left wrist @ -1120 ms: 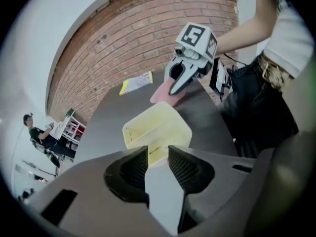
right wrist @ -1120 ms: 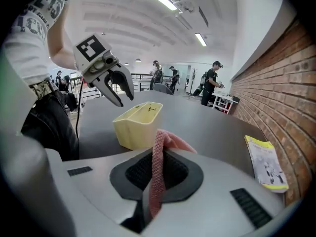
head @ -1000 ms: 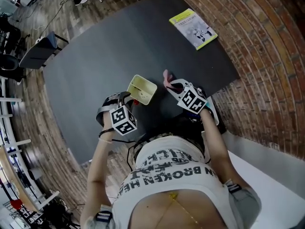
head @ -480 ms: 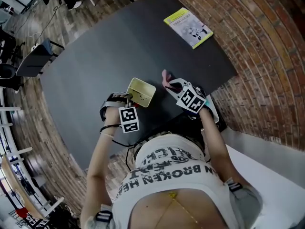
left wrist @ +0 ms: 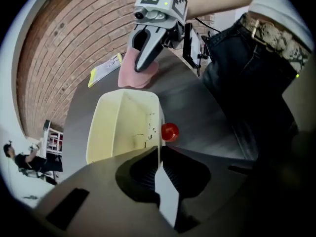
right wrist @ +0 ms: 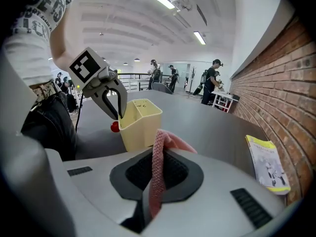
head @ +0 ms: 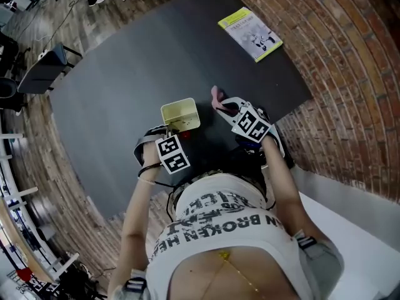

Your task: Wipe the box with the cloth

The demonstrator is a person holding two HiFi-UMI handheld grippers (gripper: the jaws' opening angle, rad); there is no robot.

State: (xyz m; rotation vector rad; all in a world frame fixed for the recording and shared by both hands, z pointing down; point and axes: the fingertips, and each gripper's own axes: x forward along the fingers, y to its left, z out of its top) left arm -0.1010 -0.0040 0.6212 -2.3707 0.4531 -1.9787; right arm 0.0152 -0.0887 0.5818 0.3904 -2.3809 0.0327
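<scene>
The left gripper point(left wrist: 159, 154) fingers have just been closing and pinch the pale yellow plastic box point(left wrist: 123, 125) by its thin near wall. The right gripper point(right wrist: 150, 181) fingers clamp the pink knitted cloth point(right wrist: 158, 157). Hard wiping could tip the box.

A yellow-edged booklet point(head: 250, 34) lies at the far corner of a dark counter point(head: 125, 74) beside a brick wall point(head: 350, 74); a small red ball point(left wrist: 170, 131) rests nearer.

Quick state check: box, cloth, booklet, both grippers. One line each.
box, upright on the table, open-topped, empty.
left gripper, jaws have just been closing, box's near wall pinched between them.
right gripper, shut on the cloth.
cloth, bunched in the right gripper, not touching the box.
booklet, closed, flat on the table.
</scene>
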